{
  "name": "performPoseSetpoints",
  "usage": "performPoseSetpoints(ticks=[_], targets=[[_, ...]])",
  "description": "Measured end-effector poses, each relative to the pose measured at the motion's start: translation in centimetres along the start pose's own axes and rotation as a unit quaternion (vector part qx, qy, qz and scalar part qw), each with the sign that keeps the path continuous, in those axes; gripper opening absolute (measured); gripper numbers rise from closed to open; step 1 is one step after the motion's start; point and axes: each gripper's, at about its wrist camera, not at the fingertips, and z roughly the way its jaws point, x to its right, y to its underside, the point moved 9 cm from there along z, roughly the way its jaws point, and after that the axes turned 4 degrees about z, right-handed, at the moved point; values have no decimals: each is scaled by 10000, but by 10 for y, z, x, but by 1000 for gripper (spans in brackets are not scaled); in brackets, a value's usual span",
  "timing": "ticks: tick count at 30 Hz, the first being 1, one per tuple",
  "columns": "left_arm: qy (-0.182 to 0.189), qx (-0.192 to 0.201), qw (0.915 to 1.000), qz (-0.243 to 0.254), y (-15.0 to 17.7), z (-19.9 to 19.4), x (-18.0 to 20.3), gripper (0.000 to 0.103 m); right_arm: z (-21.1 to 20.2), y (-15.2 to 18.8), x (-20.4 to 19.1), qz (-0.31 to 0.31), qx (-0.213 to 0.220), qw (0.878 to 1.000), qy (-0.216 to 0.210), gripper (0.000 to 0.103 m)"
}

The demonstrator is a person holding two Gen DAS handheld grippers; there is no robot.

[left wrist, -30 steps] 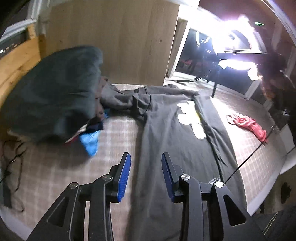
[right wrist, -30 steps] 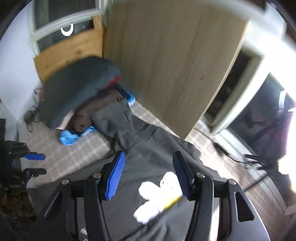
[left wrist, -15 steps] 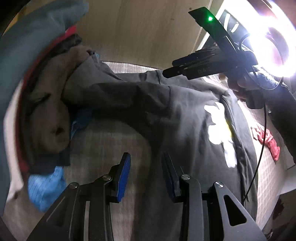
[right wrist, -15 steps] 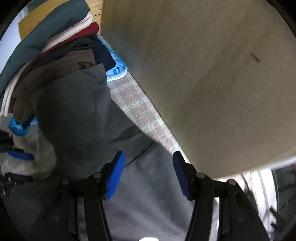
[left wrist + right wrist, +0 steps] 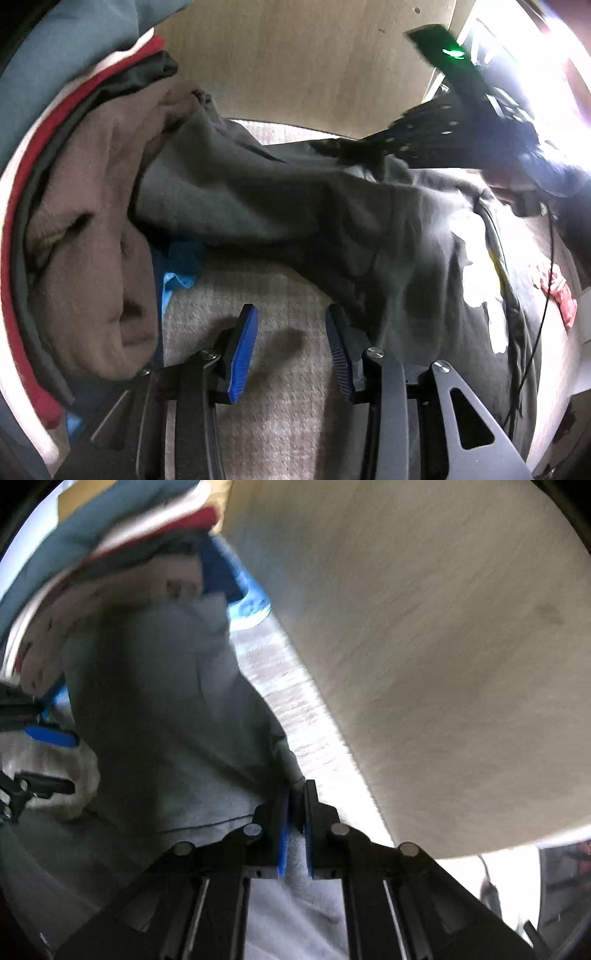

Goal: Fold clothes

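The dark grey shirt is lying spread out on the pale checked bed cover, with one sleeve reaching up against the pile of clothes. A white shape with a bit of yellow is showing on the shirt's front, but it is too blurry to tell what it is, and no words can be read on it.

The right gripper is pinching the shirt's top edge, with grey cloth squeezed between its blue pads. In the left wrist view that same gripper is looking dark and smeared, with a small green light glowing above it.

The left gripper is hanging over the bed cover just beside the shirt, its fingers standing wide apart with nothing between them.

The pile of clothes is sitting beside the shirt's sleeve, with brown, red, black and teal layers, and a bright blue cloth peeking out under it. The pile's far side is cut off.

A big wooden board is standing behind the shirt. A small red cloth is lying past the shirt's other side.
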Motion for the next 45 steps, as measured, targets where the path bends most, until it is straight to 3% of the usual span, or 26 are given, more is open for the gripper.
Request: performPoseSetpoints(ticks=[4, 6, 8, 10, 14, 19, 25, 27, 28, 29, 34, 37, 40, 42, 43, 45], targets=[[-133, 56, 9999, -66, 0, 0, -3, 36, -2, 10, 19, 380, -272, 9983, 345, 8], [-165, 63, 9998, -83, 0, 0, -3, 36, -5, 6, 12, 294, -223, 9990, 270, 14], [-204, 62, 9997, -102, -1, 1, -4, 36, -13, -5, 3, 248, -58, 9995, 162, 29], [-239, 73, 9996, -139, -2, 1, -4, 36, -22, -16, -6, 202, 108, 9997, 54, 32], [-199, 101, 9996, -192, -2, -2, -3, 37, -24, -46, -34, 456, 231, 9958, -766, 33], [0, 200, 9997, -155, 2, -18, 7, 37, -23, -62, -99, 545, 204, 9769, -2055, 33], [176, 233, 9996, -57, 6, -30, 19, 37, 2, -62, -137, 600, -139, 9738, -2191, 37], [169, 251, 9995, -65, 7, -33, 19, 37, 4, -62, -141, 678, -115, 9728, -2210, 37], [183, 255, 9995, -78, 8, -34, 18, 37, -1, -62, -137, 829, -7, 9726, -2171, 25], [180, 257, 9995, -91, 8, -35, 17, 37, -6, -61, -134, 979, 100, 9720, -2132, 6], [144, 276, 9994, -116, 10, -42, 12, 37, -34, -56, -114, 1742, 677, 9636, -1910, 6], [108, 308, 9995, -39, 10, -47, 11, 37, -108, -20, -94, 2614, 1831, 9379, -1361, 6], [153, 295, 9994, 89, 10, -48, 16, 37, -165, 57, -90, 3690, 2536, 8909, -760, 7], [196, 257, 9993, 203, 10, -46, 22, 37, -167, 108, -94, 4353, 2256, 8706, -404, 18], [204, 226, 9991, 282, 10, -44, 27, 37, -160, 132, -99, 4526, 1869, 8714, -287, 36], [232, 178, 9985, 466, 7, -40, 36, 37, -145, 169, -110, 4530, 1061, 8851, -127, 41]])
